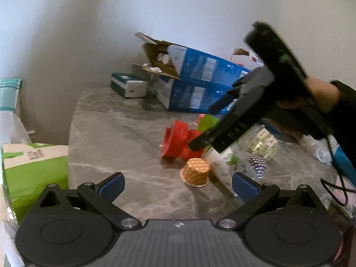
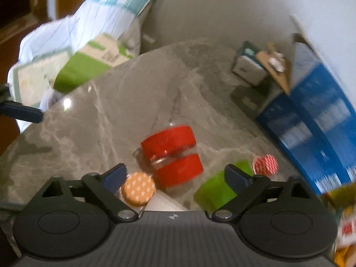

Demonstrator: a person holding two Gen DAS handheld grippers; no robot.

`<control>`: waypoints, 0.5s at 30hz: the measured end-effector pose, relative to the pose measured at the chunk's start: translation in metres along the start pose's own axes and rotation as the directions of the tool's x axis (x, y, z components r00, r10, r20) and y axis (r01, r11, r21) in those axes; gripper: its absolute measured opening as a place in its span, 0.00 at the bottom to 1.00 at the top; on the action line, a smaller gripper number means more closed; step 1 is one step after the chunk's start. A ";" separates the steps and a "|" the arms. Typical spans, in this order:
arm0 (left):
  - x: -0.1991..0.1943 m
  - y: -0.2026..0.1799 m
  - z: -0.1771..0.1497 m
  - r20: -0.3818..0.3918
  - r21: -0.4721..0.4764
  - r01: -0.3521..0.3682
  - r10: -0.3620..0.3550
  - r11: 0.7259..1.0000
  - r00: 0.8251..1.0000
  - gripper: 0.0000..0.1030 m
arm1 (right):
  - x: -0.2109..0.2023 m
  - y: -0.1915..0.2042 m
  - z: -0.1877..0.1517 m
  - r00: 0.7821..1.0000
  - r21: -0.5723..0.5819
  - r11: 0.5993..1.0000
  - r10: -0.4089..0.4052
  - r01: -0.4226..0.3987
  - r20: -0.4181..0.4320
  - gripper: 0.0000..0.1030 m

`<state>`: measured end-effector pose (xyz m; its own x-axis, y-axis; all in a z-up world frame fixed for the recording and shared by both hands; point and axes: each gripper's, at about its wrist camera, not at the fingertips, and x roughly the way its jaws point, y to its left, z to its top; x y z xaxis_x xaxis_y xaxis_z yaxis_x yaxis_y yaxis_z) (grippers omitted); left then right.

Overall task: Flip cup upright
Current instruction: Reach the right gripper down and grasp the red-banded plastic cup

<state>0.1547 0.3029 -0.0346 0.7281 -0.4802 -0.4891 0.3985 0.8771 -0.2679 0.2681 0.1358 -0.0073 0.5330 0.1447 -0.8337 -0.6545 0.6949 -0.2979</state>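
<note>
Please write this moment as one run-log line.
left gripper: open, empty | right gripper: open, above cups | orange cup: upside down | red cup: on its side

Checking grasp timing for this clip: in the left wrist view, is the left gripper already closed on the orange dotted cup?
No. The left gripper is open, and the orange dotted cup sits on the table beyond its fingers.
</note>
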 end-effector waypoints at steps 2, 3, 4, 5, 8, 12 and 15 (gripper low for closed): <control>-0.002 0.008 -0.001 0.002 -0.014 -0.005 0.005 1.000 1.000 1.00 | 0.014 -0.004 0.009 0.999 -0.017 1.000 0.017 -0.017 -0.031 0.90; -0.003 0.012 0.000 0.004 -0.023 -0.007 0.007 1.000 1.000 1.00 | 0.021 -0.005 0.013 0.998 -0.027 0.999 0.026 -0.027 -0.052 0.89; -0.004 0.015 -0.001 0.004 -0.027 -0.007 0.008 1.000 1.000 1.00 | 0.028 -0.007 0.016 0.997 -0.037 0.999 0.037 -0.040 -0.073 0.88; -0.005 0.017 -0.001 0.003 -0.032 -0.008 0.008 0.999 1.000 1.00 | 0.033 -0.007 0.017 0.994 -0.048 0.997 0.048 -0.053 -0.096 0.85; -0.006 0.024 -0.002 0.006 -0.044 -0.010 0.011 0.999 1.000 1.00 | 0.045 -0.007 0.019 0.985 -0.068 0.995 0.066 -0.077 -0.159 0.81; -0.009 0.030 -0.004 0.005 -0.066 -0.009 0.009 0.998 1.000 1.00 | 0.056 -0.012 0.021 0.976 -0.045 0.993 0.094 -0.105 -0.198 0.76; -0.013 0.033 -0.005 0.010 -0.084 -0.017 0.018 0.996 1.000 1.00 | 0.069 -0.012 0.025 0.965 -0.026 0.993 0.103 -0.113 -0.242 0.62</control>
<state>0.1556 0.3386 -0.0409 0.7405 -0.4645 -0.4856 0.3379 0.8820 -0.3284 0.3256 0.1548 -0.0496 0.3167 0.0409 -0.9476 -0.7246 0.6552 -0.2139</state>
